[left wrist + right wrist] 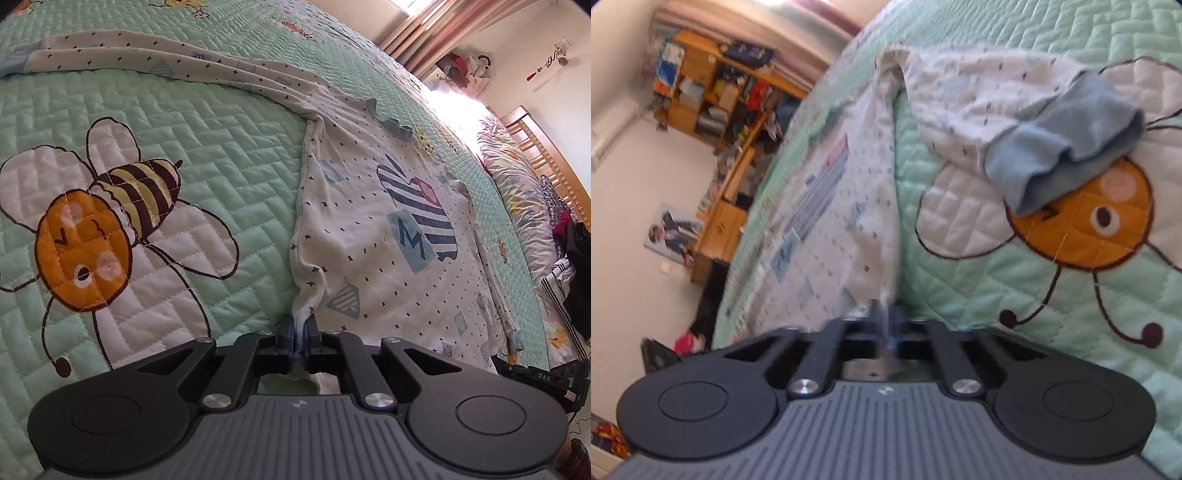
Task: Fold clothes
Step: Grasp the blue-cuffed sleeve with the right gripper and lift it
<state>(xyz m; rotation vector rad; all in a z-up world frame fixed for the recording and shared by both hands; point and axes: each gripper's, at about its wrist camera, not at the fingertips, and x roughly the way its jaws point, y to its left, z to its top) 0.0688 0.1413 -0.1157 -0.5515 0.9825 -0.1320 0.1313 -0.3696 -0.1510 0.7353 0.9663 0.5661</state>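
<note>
A white long-sleeved shirt [373, 236] dotted with tiny dark stars, a striped apple print at centre frame, lies flat on the mint quilted bedspread [229, 155]. The left gripper [300, 328] pinches its hem at lower centre. The right gripper [886, 314] nips another edge; a blue cuff [1067, 144] lies crumpled at upper right.
</note>
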